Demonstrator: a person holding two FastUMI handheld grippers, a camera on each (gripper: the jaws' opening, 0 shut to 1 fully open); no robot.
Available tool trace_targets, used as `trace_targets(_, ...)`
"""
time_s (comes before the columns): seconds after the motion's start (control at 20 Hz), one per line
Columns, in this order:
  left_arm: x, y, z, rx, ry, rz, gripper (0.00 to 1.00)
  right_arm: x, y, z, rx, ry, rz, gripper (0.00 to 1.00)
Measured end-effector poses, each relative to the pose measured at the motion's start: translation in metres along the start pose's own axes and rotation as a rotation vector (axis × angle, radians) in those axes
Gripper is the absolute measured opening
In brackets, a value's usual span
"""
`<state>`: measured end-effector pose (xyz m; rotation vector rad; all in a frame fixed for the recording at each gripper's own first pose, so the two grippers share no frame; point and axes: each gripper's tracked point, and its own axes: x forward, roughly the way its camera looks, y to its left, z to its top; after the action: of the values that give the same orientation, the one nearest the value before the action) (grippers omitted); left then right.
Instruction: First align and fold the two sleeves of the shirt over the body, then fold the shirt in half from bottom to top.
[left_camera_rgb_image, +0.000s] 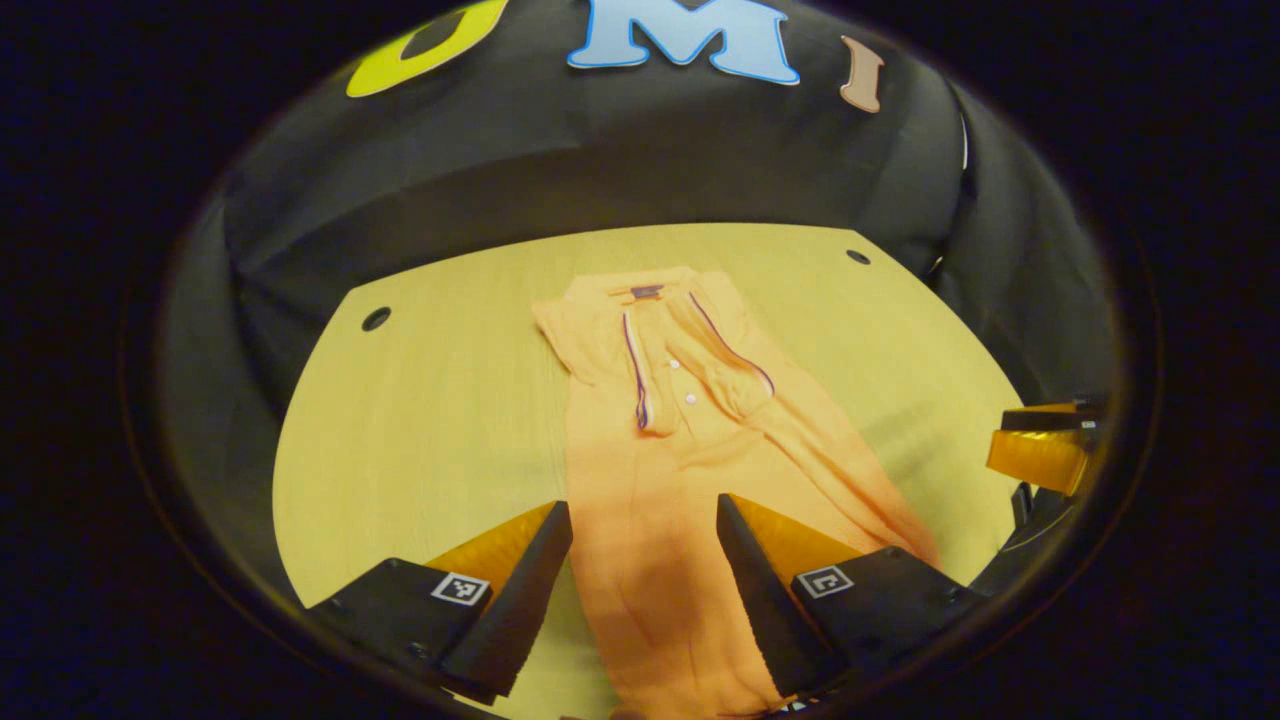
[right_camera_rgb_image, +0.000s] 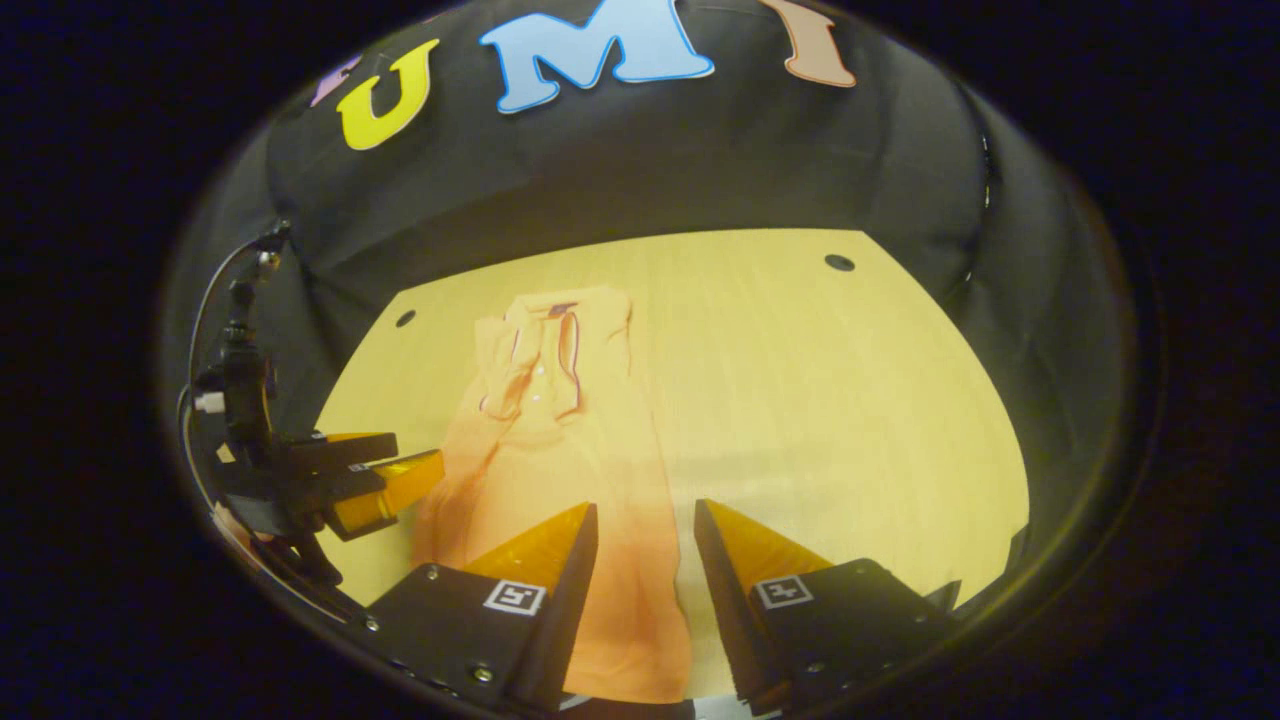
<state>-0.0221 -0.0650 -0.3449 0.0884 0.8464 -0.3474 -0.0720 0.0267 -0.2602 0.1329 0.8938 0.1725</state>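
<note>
Hand-held gripper, left (left_camera_rgb_image: 645, 560): my fingers stand spread wide, nothing between them but air, poised over the lower body of the shirt (left_camera_rgb_image: 660, 470). Hand-held gripper, right (right_camera_rgb_image: 645, 560): likewise parted and empty, over the shirt's hem-side right edge; it also appears at the far right of the left gripper view (left_camera_rgb_image: 1040, 450).

Shirt: orange, buttoned placket, striped collar (left_camera_rgb_image: 645, 292); lies flat on the surface (left_camera_rgb_image: 420, 420), narrowed to a long strip with the sleeves seemingly already laid over the body.

Long axis: runs straight away from me, hem nearest both fingers, collar at the far end.

Judgement: the bottom-to-top fold looks next; the hem lies just below and before both my grippers, about equally near, so each would take a hem corner and carry it toward the collar.
</note>
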Motion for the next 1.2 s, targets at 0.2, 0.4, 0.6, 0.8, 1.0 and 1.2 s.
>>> trace_targets(0.2,-0.021,-0.001,-0.052,-0.020,0.095,0.005,0.96,0.009,0.004,-0.048,-0.005,0.159,0.015,0.64)
trace_targets(0.4,-0.035,-0.009,-0.098,-0.024,0.187,0.002,0.96,0.011,0.004,-0.100,-0.044,0.348,0.021,0.64)
trace_targets(0.6,-0.050,-0.012,-0.140,-0.020,0.288,0.015,0.95,0.007,0.006,-0.141,-0.084,0.467,0.027,0.64)
trace_targets(0.8,-0.055,-0.010,-0.168,-0.023,0.378,0.039,0.96,0.005,0.003,-0.165,-0.162,0.537,0.001,0.64)
trace_targets(1.0,-0.052,-0.012,-0.187,-0.030,0.445,0.049,0.96,0.009,-0.004,-0.179,-0.232,0.594,-0.051,0.64)
trace_targets(1.2,-0.049,-0.009,-0.192,-0.018,0.499,0.061,0.96,0.014,-0.006,-0.184,-0.259,0.628,-0.083,0.60)
